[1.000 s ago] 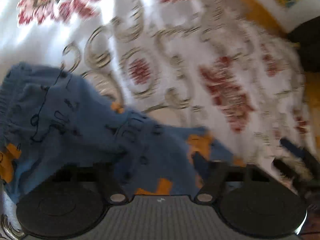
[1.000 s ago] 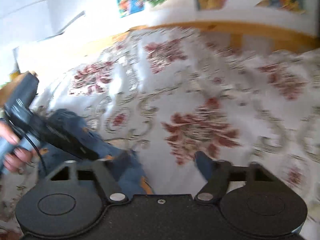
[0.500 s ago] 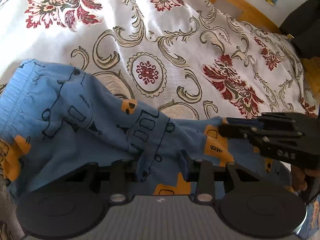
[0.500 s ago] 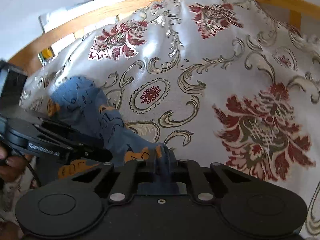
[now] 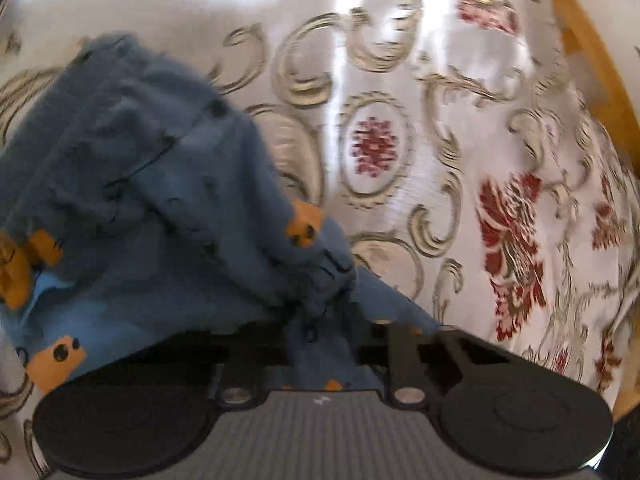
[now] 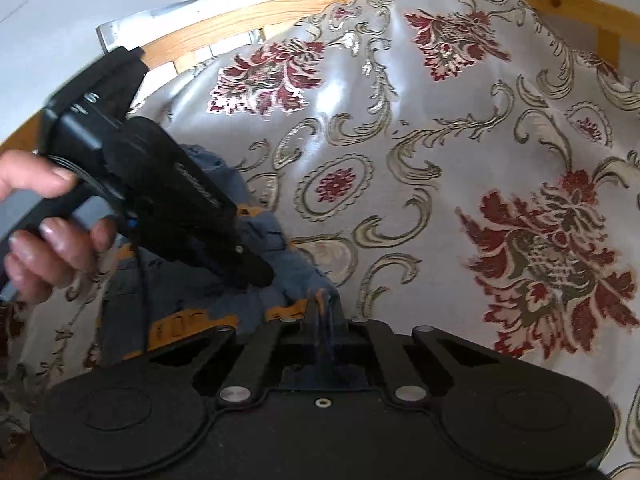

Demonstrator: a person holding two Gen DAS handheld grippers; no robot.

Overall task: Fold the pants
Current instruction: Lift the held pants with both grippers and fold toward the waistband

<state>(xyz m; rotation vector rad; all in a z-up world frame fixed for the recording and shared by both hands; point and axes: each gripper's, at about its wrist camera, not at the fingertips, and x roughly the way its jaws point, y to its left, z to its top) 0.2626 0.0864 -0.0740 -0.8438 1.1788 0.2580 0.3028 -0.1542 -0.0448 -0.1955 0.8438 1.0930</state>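
Between both clamped tools (image 5: pixel 320 320) (image 6: pixel 322 312), blue pants (image 5: pixel 160 184).

Pants (image 5: pixel 168 200): soft matt blue cloth. Bedspread (image 6: pixel 440 160): glossy woven brocade. Bed frame (image 6: pixel 240 16): varnished wood. Grippers: matt black plastic.

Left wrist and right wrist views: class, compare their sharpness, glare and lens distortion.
Left wrist view: motion blur smears the blue pants and the bedspread scrollwork; a bright glare streak washes out the top centre. Right wrist view: mostly sharper, the floral pattern crisp, though the hand at left is slightly blurred; fisheye bends the wooden bed frame into an arc.
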